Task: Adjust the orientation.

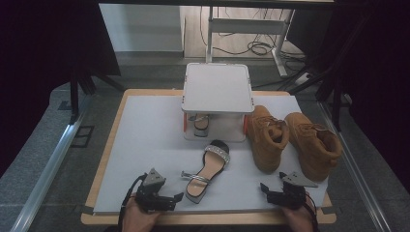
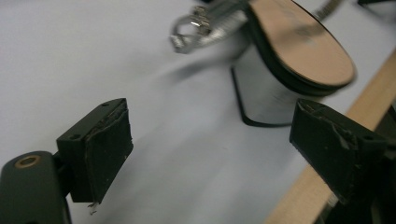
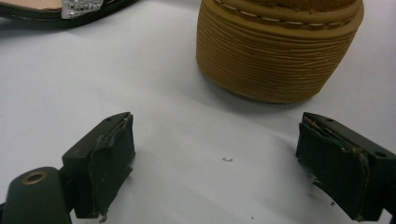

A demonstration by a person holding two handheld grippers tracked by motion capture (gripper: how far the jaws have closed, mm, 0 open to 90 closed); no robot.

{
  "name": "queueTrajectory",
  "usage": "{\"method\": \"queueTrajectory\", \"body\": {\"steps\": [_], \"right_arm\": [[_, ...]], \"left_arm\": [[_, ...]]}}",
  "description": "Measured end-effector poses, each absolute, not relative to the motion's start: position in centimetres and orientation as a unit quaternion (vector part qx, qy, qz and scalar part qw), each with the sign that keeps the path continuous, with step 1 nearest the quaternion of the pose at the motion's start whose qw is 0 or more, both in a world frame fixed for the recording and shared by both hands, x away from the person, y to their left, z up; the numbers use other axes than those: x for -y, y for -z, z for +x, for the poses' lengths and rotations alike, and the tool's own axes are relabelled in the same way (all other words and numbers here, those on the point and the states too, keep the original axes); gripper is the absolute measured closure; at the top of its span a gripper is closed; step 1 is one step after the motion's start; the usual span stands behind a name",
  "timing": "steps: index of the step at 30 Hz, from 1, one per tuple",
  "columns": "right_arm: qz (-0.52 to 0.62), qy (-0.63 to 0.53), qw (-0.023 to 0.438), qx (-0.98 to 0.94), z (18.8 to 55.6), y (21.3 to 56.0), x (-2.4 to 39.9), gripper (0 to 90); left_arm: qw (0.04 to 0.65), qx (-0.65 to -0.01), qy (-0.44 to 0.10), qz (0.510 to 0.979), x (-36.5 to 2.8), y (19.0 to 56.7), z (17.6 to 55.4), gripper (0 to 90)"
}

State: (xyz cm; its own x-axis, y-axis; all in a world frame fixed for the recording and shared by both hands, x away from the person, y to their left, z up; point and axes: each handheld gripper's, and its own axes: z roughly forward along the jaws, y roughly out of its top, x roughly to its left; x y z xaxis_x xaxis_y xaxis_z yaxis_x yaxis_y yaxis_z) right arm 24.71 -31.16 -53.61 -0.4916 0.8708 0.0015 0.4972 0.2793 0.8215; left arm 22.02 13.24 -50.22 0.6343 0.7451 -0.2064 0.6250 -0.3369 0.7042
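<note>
Since the left gripper (image 1: 180, 196) sits right beside the sandal (image 1: 208, 170), that's the nearer one, jaws spread and empty, heel at about 1 o'clock in its own view. Sandal lies mid-mat, long axis running 7 to 1 o'clock, toe pointing away. Tan insole, sparkly silver straps, block heel. Right gripper (image 1: 263, 186) is spread too, facing a boot (image 1: 266, 137).

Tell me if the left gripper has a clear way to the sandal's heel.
Probably yes. The left gripper has its jaws open, the sandal lies just beside it on the white mat, and bare mat is all that separates them in the left gripper view.
</note>
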Motion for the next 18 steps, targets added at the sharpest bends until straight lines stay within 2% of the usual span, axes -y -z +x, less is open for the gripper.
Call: {"method": "queueTrajectory", "body": {"steps": [18], "right_arm": [[0.447,-0.401,0.233,-0.765,24.7,53.6,31.2,11.4]], "left_arm": [[0.386,-0.385,-0.066,0.836,-9.0,50.8,22.0,20.0]]}}
